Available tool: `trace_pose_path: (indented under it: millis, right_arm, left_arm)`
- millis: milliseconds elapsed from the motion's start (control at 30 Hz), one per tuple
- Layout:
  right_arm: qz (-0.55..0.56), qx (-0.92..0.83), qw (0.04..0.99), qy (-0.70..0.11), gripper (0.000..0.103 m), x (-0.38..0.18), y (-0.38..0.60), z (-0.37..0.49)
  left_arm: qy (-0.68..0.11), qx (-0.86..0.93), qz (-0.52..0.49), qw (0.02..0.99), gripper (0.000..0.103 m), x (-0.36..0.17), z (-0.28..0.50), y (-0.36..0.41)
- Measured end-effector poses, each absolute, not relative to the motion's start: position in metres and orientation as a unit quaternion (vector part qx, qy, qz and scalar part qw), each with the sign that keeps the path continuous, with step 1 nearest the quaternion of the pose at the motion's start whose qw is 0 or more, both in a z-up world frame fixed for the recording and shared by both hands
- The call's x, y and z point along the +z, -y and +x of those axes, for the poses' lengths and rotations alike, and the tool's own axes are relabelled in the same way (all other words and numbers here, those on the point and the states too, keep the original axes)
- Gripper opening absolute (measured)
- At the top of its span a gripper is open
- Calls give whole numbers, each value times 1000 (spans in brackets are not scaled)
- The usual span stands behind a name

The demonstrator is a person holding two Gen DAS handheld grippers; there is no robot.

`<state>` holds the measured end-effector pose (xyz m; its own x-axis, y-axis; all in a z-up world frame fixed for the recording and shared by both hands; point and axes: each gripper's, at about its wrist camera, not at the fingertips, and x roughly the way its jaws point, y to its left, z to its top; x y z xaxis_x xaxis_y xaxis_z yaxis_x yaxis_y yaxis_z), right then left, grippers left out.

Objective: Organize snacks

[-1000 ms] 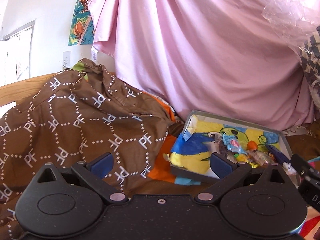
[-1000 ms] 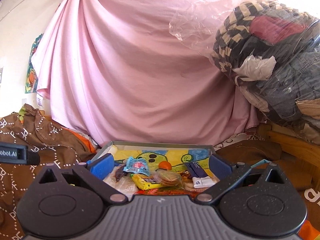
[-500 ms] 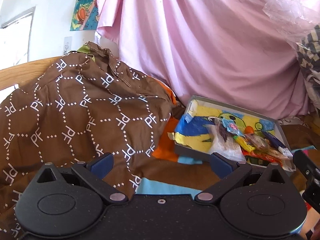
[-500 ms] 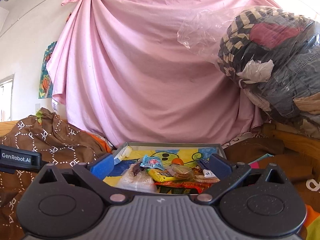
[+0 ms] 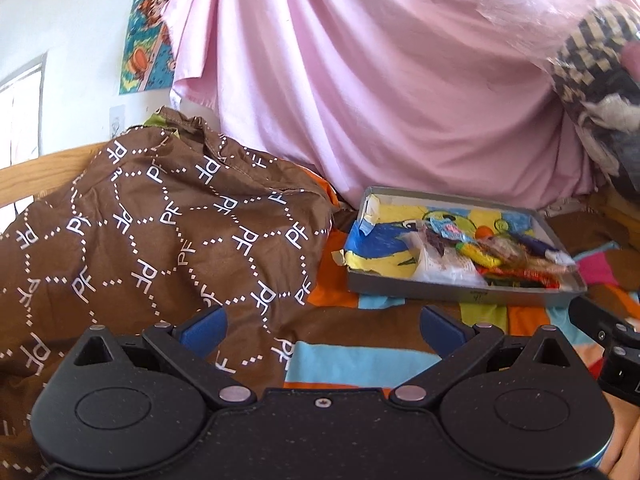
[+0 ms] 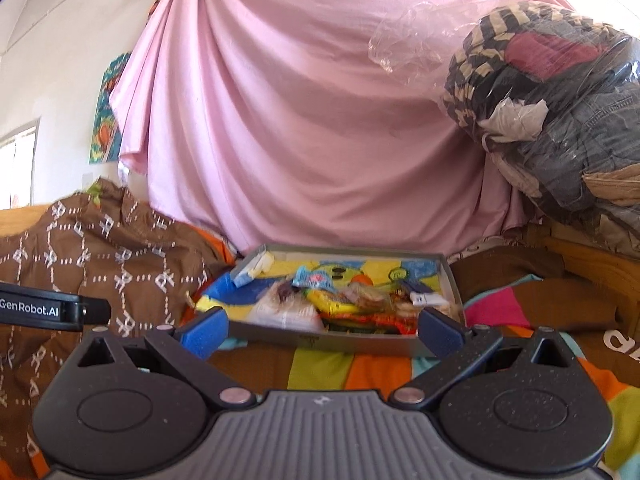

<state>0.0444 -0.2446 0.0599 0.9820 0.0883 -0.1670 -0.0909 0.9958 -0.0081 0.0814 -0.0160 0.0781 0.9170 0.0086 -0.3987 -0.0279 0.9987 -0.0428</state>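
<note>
"PF" repeats on brown cloth (image 5: 160,216); "GenRobot.AI" on left tongs (image 6: 44,309).

Bright daylight, soft shadows, fisheye bending and dark corners, slight motion blur in right view

- The left gripper (image 5: 323,326) hovers short of the snack tray (image 5: 460,290), jaws spread wide and empty.
- The right gripper (image 6: 323,327) faces the tray's near wall, jaws equally wide, holding nothing.

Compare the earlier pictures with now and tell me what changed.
Both open grippers drew back from the tray: the left gripper and the right gripper now show striped bedding before it. Nothing was grasped or released. The snacks stayed piled in the tray, and the brown cloth stayed put.
</note>
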Motion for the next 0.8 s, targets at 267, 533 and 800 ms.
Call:
trace_pose_path:
  millis: [267, 533, 800]
  right_arm:
    - [-22, 47, 994, -97, 103, 54, 237, 33]
    - [-23, 52, 991, -120, 103, 46, 231, 18]
    - [-22, 52, 989, -139, 103, 42, 226, 6]
  left_arm:
    - [-204, -5, 5, 979, 102, 69, 63, 13]
    - [-215, -3, -7, 977, 102, 58, 51, 2]
    - [-233, -10, -7, 972, 102, 47, 41, -5]
